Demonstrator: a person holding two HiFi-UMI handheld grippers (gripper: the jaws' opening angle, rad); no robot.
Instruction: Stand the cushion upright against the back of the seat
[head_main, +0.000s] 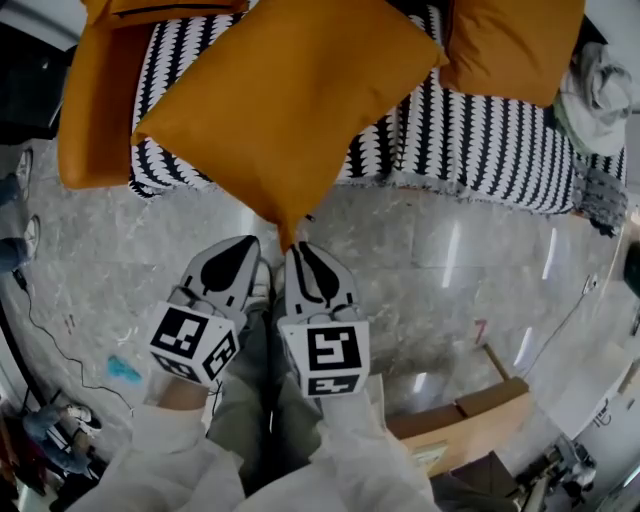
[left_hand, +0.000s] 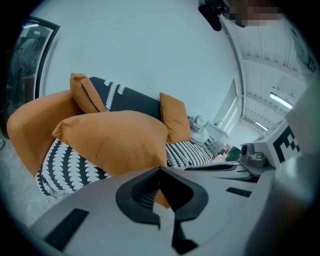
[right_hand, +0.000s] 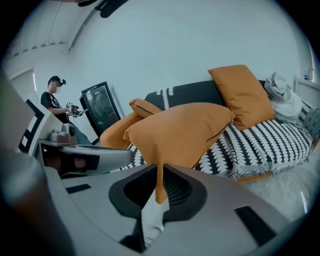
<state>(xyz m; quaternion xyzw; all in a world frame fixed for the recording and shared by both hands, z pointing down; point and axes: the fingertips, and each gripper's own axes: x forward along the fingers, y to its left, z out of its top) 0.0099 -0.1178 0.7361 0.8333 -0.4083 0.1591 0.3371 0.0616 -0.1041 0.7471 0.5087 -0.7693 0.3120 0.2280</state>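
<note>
Noted left gripper (head_main: 246, 250) and right gripper (head_main: 298, 256) abreast at 6 o'clock, aimed toward 12; left closed, right pinching cushion (head_main: 290, 100).

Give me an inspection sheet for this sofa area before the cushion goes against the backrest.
Surface: black-and-white patterned seat.
Job's things: orange cushion held by one corner over the seat's front edge, not yet at the backrest.
Clutter: left-end cushion; upright cushion at the back; pale cloth bundle; cardboard box and blue scrap on the floor.
Grippers: right gripper shut on the cushion's corner; left gripper beside it, jaws together with orange fabric between them.
Cables: black cable on the floor, left.
Surroundings: glossy marble floor; a person in the background.
</note>
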